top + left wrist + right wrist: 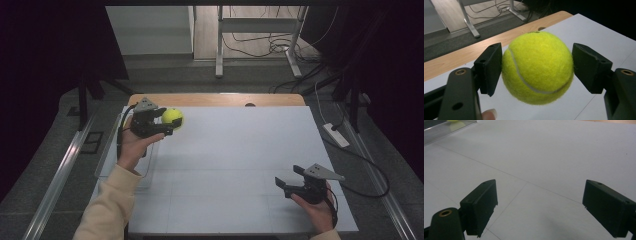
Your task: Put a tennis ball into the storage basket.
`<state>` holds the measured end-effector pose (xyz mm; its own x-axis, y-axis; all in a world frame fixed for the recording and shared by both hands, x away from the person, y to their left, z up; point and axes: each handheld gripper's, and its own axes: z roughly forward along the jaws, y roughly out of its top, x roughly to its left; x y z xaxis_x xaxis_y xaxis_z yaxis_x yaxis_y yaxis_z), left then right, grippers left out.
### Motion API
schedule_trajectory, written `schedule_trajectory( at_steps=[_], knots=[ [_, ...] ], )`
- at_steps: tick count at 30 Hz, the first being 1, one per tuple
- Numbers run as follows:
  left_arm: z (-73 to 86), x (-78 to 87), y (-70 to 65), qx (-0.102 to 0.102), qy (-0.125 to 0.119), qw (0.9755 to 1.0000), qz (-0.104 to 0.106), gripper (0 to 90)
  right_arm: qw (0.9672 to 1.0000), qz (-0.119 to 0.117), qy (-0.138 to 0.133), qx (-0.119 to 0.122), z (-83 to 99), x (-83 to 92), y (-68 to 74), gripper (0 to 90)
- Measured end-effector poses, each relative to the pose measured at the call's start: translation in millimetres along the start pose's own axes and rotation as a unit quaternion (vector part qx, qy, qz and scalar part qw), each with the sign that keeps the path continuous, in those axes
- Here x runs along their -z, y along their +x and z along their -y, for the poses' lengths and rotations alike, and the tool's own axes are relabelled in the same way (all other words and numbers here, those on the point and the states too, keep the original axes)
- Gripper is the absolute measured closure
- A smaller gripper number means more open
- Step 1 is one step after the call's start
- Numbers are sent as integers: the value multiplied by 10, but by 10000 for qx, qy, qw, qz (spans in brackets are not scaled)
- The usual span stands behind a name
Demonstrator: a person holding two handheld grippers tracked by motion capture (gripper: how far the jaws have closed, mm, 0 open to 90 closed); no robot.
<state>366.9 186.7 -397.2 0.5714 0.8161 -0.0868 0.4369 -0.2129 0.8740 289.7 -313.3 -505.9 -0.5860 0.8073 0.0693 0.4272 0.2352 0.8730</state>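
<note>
The right gripper (288,182) sits wide open and empty, low over the mat (240,165), well apart from the ball (172,118). Farther off, near the mat's far-left corner, the left gripper (167,121) pinches the ball across its middle, clear of the mat. It looks light, fuzzy and springy, so a moderate grip across the widest part should hold.

No legible text, labels, brands or nos. in any view. Ball (537,67): felt and white seam showing, no logo or print on visible side. Mat (240,165): faint grid lines, unmarked. Gripper pads (480,206): plain black, no markings readable.
</note>
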Motion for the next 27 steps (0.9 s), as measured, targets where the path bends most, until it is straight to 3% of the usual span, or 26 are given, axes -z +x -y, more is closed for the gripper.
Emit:
schedule_trajectory(
  at_steps=[13, 27],
  knots=[
    [102, 133, 129, 201, -63, 9997, -151, 285, 10000, 2, 0, -1, -1, -1, -1, 127],
    [224, 248, 177, 214, -60, 9993, -303, 285, 10000, 4, 8, -14, 0, -1, 0, 126]
  ],
)
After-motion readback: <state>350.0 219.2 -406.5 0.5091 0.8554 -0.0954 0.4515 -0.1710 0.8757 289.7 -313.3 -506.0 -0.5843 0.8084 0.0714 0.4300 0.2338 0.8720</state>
